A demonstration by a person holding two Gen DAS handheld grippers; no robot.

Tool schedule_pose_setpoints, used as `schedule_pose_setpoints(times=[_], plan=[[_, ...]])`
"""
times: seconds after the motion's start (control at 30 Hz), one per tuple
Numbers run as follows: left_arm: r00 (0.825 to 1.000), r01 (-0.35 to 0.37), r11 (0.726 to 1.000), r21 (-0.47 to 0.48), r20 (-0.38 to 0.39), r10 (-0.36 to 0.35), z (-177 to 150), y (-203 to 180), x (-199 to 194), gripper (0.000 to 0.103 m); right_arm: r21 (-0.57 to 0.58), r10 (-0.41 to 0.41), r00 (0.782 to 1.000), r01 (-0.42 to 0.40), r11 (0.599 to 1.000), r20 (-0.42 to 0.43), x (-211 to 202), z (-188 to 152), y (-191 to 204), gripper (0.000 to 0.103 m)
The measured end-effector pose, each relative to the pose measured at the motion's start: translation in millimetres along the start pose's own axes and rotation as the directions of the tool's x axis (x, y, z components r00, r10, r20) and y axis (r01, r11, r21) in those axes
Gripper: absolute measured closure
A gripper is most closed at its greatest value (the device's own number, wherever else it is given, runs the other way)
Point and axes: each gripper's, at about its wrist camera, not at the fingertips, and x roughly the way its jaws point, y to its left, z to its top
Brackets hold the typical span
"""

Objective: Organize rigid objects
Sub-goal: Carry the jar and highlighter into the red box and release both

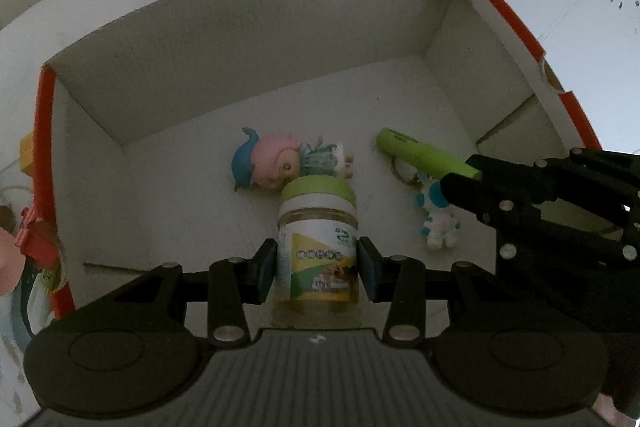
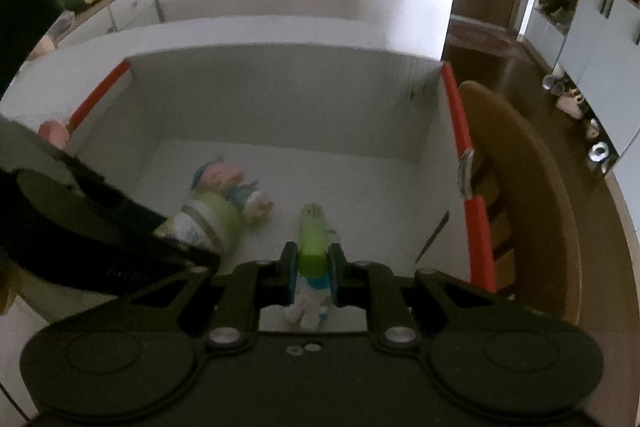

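Doll (image 1: 288, 163) in white box (image 1: 240, 39)

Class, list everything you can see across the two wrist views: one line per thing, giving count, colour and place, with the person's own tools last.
Box: one, white inside with red rims, open below both grippers.
Doll: one, pink hair with blue hat, lying on the box floor.
Jar: one, clear with green lid and yellow-green label, between the left gripper's pads.
Green tube: one, lime, held by the right gripper.
Small figure charm: one, white and blue, hanging from the tube.
Left gripper: one, black, closed on the jar.
Right gripper: one, black, closed on the tube.
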Motion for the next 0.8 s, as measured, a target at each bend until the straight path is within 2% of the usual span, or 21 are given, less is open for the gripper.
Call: schedule_pose_setpoints(times=[0.17, 0.47, 0.5, 0.67, 0.8], plan=[[0.999, 0.011, 1.0, -0.011, -0.043, -0.012, 3, 2, 9, 0.061, 0.004, 0.008, 1.0, -0.008, 1.0, -0.023, 1, -1, 4, 0.088], [0.999, 0.011, 1.0, -0.016, -0.047, -0.012, 6, 1, 12, 0.061, 0.022, 0.016, 0.999, -0.015, 1.0, -0.039, -3, -5, -2, 0.075], [0.999, 0.01, 1.0, -0.015, -0.043, -0.011, 3, -1, 10, 0.061, 0.025, 0.015, 0.999, -0.014, 1.0, -0.035, -4, -5, -4, 0.072], [1.0, 0.027, 0.999, -0.022, -0.003, -0.027, -2, 4, -4, 0.06, 0.048, 0.013, 1.0, -0.012, 0.999, -0.01, -12, -7, -9, 0.069], [0.999, 0.039, 0.999, -0.029, 0.039, -0.038, -9, 5, -17, 0.05, 0.07, 0.021, 1.0, -0.022, 0.997, 0.017, -25, -8, -10, 0.066]])
